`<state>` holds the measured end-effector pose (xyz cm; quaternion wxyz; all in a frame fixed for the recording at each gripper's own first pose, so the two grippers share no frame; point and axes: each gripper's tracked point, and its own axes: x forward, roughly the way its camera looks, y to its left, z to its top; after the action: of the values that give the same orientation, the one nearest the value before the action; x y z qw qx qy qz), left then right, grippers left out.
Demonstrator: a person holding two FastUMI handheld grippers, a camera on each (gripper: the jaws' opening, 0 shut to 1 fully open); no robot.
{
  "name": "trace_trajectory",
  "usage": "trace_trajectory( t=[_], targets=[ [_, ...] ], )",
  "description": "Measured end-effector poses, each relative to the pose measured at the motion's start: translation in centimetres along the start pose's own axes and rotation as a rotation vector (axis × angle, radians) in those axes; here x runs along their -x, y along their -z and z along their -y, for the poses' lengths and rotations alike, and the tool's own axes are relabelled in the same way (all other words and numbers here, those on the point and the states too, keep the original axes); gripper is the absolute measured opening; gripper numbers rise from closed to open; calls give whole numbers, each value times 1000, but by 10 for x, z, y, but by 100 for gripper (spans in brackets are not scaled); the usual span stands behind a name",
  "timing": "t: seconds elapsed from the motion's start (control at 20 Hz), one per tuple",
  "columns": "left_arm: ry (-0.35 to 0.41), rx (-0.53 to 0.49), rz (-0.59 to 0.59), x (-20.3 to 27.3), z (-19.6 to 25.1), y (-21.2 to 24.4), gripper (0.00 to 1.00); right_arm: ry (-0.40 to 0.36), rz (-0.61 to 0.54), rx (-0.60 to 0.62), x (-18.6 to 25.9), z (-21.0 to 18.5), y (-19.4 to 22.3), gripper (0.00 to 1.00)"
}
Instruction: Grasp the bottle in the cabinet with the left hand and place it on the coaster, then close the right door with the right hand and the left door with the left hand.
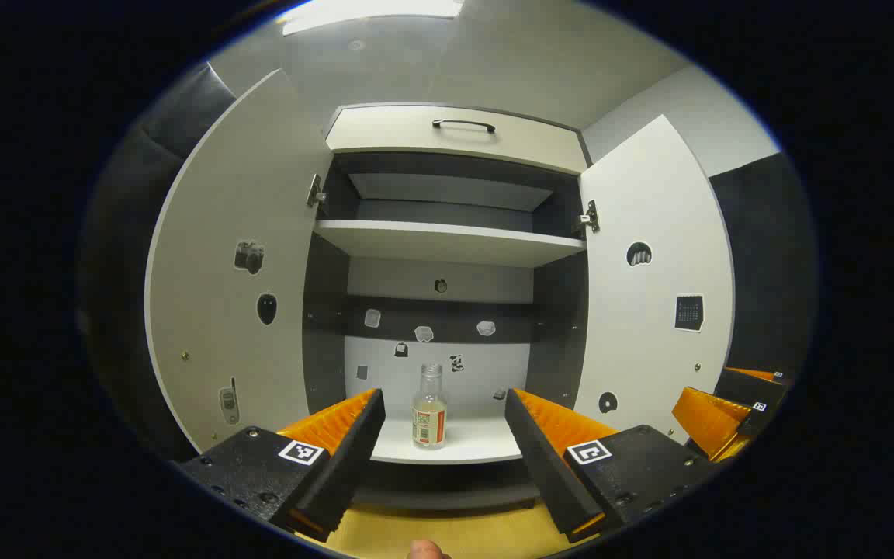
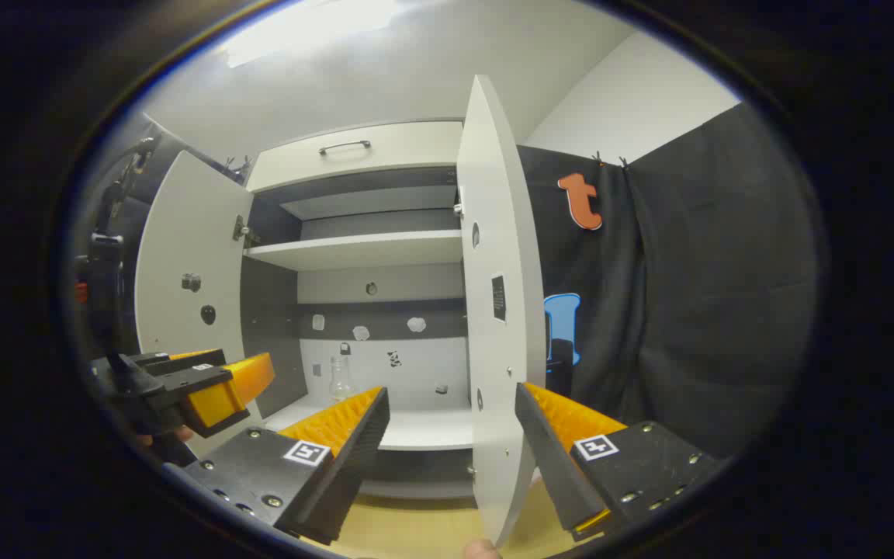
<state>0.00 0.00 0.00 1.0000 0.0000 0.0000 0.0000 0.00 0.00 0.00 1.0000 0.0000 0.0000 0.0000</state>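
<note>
A small clear bottle [image 1: 430,407] with a red-and-white label stands upright on the bottom shelf [image 1: 478,442] of the open cabinet. My left gripper [image 1: 444,394] is open in front of the cabinet, short of the bottle, which shows between its fingers. Both doors stand open: the left door [image 1: 237,272] and the right door [image 1: 649,272]. In the right gripper view my right gripper [image 2: 451,390] is open, and the right door [image 2: 493,310] is seen edge-on between its fingers, close to the right one. The bottle [image 2: 340,378] shows deep inside, with the left gripper [image 2: 214,376] at the left.
An upper shelf [image 1: 447,241] and a drawer with a dark handle [image 1: 462,124] sit above. Stickers dot the doors and back wall. A wooden tabletop [image 1: 447,532] lies below the cabinet. The right gripper [image 1: 726,400] hovers at the right, by the right door.
</note>
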Motion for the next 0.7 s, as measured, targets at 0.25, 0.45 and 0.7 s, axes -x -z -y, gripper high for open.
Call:
trace_trajectory(
  t=[0.25,0.45,0.7],
  targets=[
    [-1,3,0,-3,2,-1,98,0,2,0,-1,3,-1,98],
    [-9,-4,3,-3,1,-3,98,-2,4,-5,-1,4,-1,98],
    [-13,-2,-2,-3,-1,-3,98,-2,5,-9,-1,6,-1,98]
  ],
)
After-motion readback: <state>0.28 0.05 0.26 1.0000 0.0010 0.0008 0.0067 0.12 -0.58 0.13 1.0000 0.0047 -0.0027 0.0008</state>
